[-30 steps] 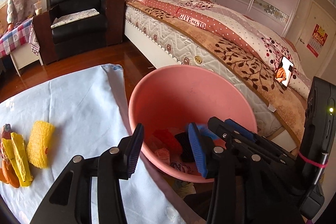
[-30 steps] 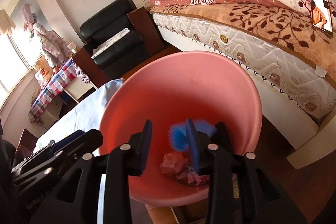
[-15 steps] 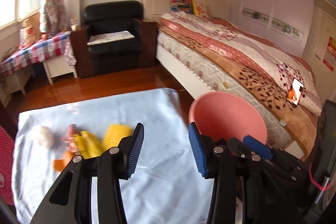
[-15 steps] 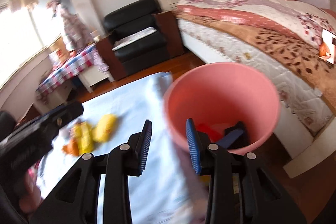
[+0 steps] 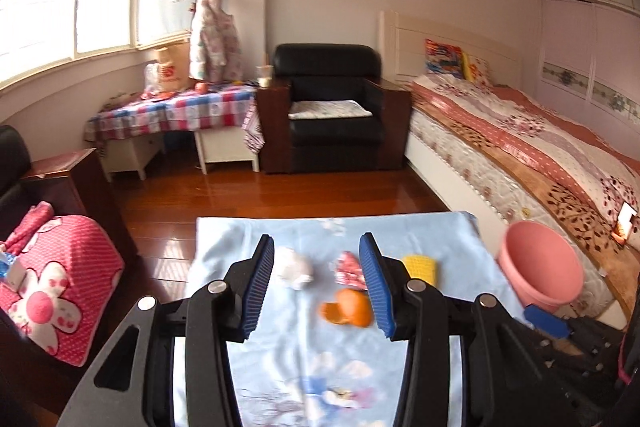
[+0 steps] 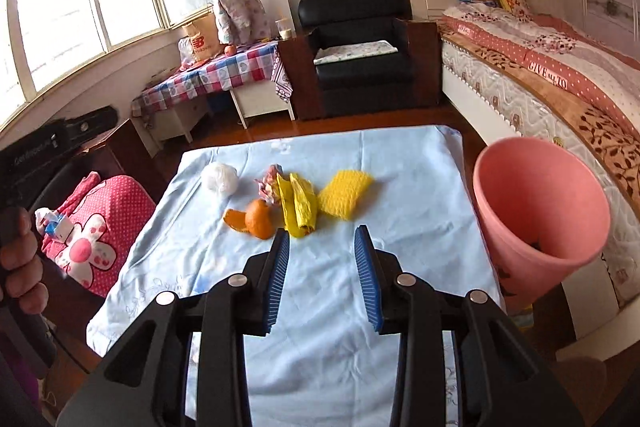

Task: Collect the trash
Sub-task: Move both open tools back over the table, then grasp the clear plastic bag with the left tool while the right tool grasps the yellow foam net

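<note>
Trash lies in a cluster on the light blue cloth [image 6: 332,291]: a white crumpled wad [image 6: 219,177], orange peel [image 6: 252,218], a pink-and-white wrapper [image 6: 269,185], a yellow plastic wrapper [image 6: 298,205] and a yellow foam net [image 6: 345,193]. The pink bin [image 6: 540,215] stands off the cloth's right edge. My right gripper [image 6: 322,251] is open and empty, just short of the yellow wrapper. My left gripper [image 5: 316,281] is open above the cloth, with the white wad [image 5: 294,269], orange peel [image 5: 346,309] and wrapper [image 5: 348,267] seen beyond it. The pink bin [image 5: 538,267] is at its right.
A bed [image 6: 560,75] runs along the right behind the bin. A black armchair [image 6: 360,43] and a checked-cloth table [image 6: 216,75] stand at the back. A pink flowered cushion [image 6: 96,239] sits left of the cloth. A hand [image 6: 20,259] holds the left gripper's handle.
Both grippers have drawn back from over the pink bin and swung left and up, so they now face the cloth with the trash. Both jaws stay open and empty.
</note>
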Demonstrator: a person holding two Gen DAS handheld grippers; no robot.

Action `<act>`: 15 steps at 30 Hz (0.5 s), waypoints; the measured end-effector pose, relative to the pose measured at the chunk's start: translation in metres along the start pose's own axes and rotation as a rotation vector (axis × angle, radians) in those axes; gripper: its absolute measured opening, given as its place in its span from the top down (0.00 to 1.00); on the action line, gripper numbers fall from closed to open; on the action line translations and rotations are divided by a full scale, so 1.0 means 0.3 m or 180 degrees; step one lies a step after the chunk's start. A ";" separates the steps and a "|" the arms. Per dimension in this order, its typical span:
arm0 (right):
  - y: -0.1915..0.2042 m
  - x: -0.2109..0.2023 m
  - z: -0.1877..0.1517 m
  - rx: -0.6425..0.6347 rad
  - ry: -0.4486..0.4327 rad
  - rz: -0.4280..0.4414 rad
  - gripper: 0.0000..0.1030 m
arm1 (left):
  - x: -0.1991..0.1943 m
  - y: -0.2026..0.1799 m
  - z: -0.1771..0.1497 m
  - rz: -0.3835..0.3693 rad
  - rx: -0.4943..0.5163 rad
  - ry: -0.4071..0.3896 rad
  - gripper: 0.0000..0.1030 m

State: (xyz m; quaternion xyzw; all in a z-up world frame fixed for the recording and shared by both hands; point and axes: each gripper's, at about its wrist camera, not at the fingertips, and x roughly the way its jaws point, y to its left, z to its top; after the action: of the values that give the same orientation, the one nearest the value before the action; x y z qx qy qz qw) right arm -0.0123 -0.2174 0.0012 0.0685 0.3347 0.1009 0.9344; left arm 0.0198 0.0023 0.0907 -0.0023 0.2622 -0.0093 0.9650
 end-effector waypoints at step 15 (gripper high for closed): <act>0.022 0.125 0.290 0.0279 -0.0508 0.0107 0.66 | 0.191 0.414 0.036 0.0266 -0.0536 0.0099 0.51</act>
State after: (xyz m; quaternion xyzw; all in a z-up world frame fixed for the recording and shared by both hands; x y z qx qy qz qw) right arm 0.0707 -0.2074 0.0461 0.1227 0.2620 0.0960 0.9524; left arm 0.0768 0.1255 0.0699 -0.0722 0.2769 0.0531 0.9567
